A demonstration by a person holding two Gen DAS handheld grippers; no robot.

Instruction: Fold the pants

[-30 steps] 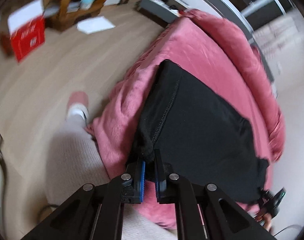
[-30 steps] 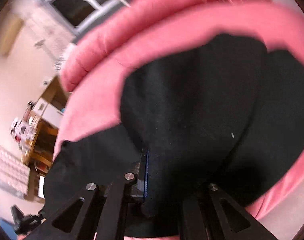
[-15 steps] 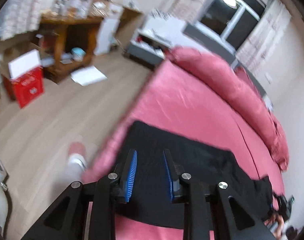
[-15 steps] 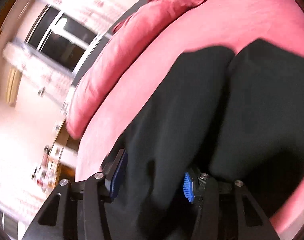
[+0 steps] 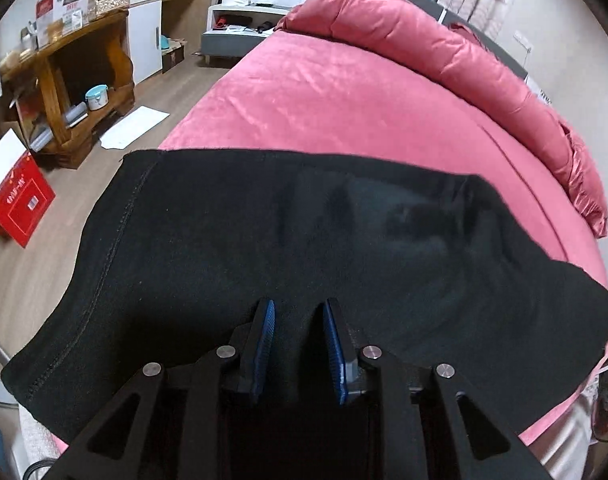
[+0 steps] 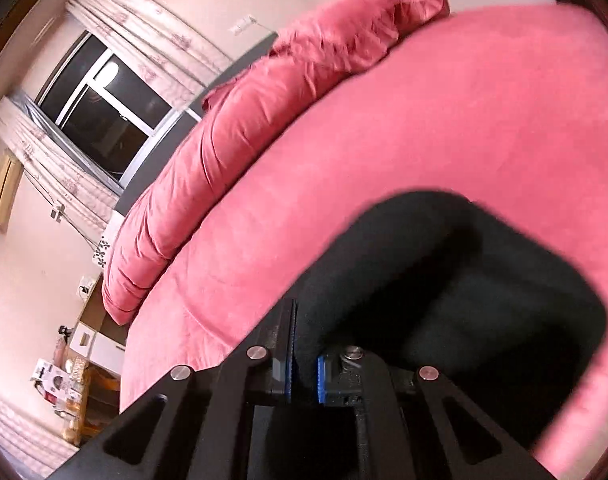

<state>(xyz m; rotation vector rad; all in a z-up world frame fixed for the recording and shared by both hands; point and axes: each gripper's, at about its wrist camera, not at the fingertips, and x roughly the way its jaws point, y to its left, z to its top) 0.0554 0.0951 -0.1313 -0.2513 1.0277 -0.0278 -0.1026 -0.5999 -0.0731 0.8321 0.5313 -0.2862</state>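
Observation:
The black pants (image 5: 304, 232) lie spread across the near edge of the pink bed (image 5: 324, 92), with a stitched seam at their left end. My left gripper (image 5: 298, 344) is open above the pants' near edge, with nothing between its blue pads. In the right wrist view the pants (image 6: 464, 280) show as a rounded dark fold on the bed (image 6: 424, 128). My right gripper (image 6: 304, 356) has its blue pads close together with black cloth between them. Whether it grips the cloth I cannot tell.
A rolled pink duvet (image 5: 444, 48) runs along the bed's far side. On the floor to the left are a wooden table (image 5: 75, 76), a red box (image 5: 19, 204) and white paper (image 5: 133, 126). A curtained window (image 6: 103, 120) is behind the bed.
My left gripper has let go of the pants' corner and opened. The pants now lie flatter on the bed. My right gripper's pads have closed in from wide open. Both cameras tilted up.

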